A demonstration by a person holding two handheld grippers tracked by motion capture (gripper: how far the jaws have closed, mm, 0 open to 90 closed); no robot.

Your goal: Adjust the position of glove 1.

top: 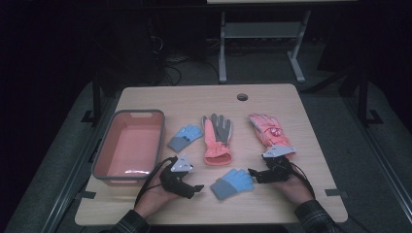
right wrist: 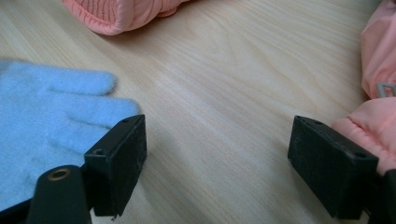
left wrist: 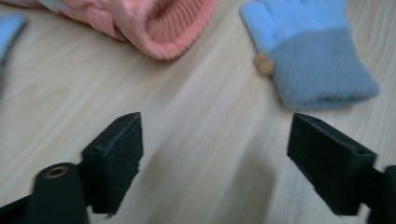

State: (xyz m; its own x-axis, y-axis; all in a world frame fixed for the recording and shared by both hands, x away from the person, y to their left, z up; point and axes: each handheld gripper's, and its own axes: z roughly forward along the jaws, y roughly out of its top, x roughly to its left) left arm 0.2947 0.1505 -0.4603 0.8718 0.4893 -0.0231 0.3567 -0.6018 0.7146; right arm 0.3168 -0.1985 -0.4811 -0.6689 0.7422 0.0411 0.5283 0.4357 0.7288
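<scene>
High view, bench: light wooden table (top: 204,99) with a round cable hole near its far edge.
High view, bin: salmon-pink rectangular plastic tub with a grey rim (top: 159,131) stood along the left edge.
High view, gloves: a small blue-and-grey knitted glove (top: 185,137) lay just right of the tub; a pink padded glove with a grey palm (top: 217,138) lay mid-table, cuff toward the near edge; a second pink padded glove (top: 268,132) lay toward the right edge.
High view, task glove: a second blue knitted glove with a grey cuff (top: 232,183) lay flat near the near edge, between the two tools.
High view, left gripper (top: 195,188): low over the near edge, just left of that glove, apart from it.
High view, right gripper (top: 252,173): at the glove's fingertips.
Left gripper view, tool: jaws stood wide with bare wood between them; the blue glove's grey cuff (left wrist: 317,77) lay beyond the right jaw, the pink ribbed cuff (left wrist: 163,28) farther off.
Right gripper view, tool: jaws stood wide, nothing gripped; the blue glove's fingers (right wrist: 56,116) lay beside and behind the left jaw; pink padded fabric (right wrist: 373,126) sat just behind the right jaw. Contact could not be told.
</scene>
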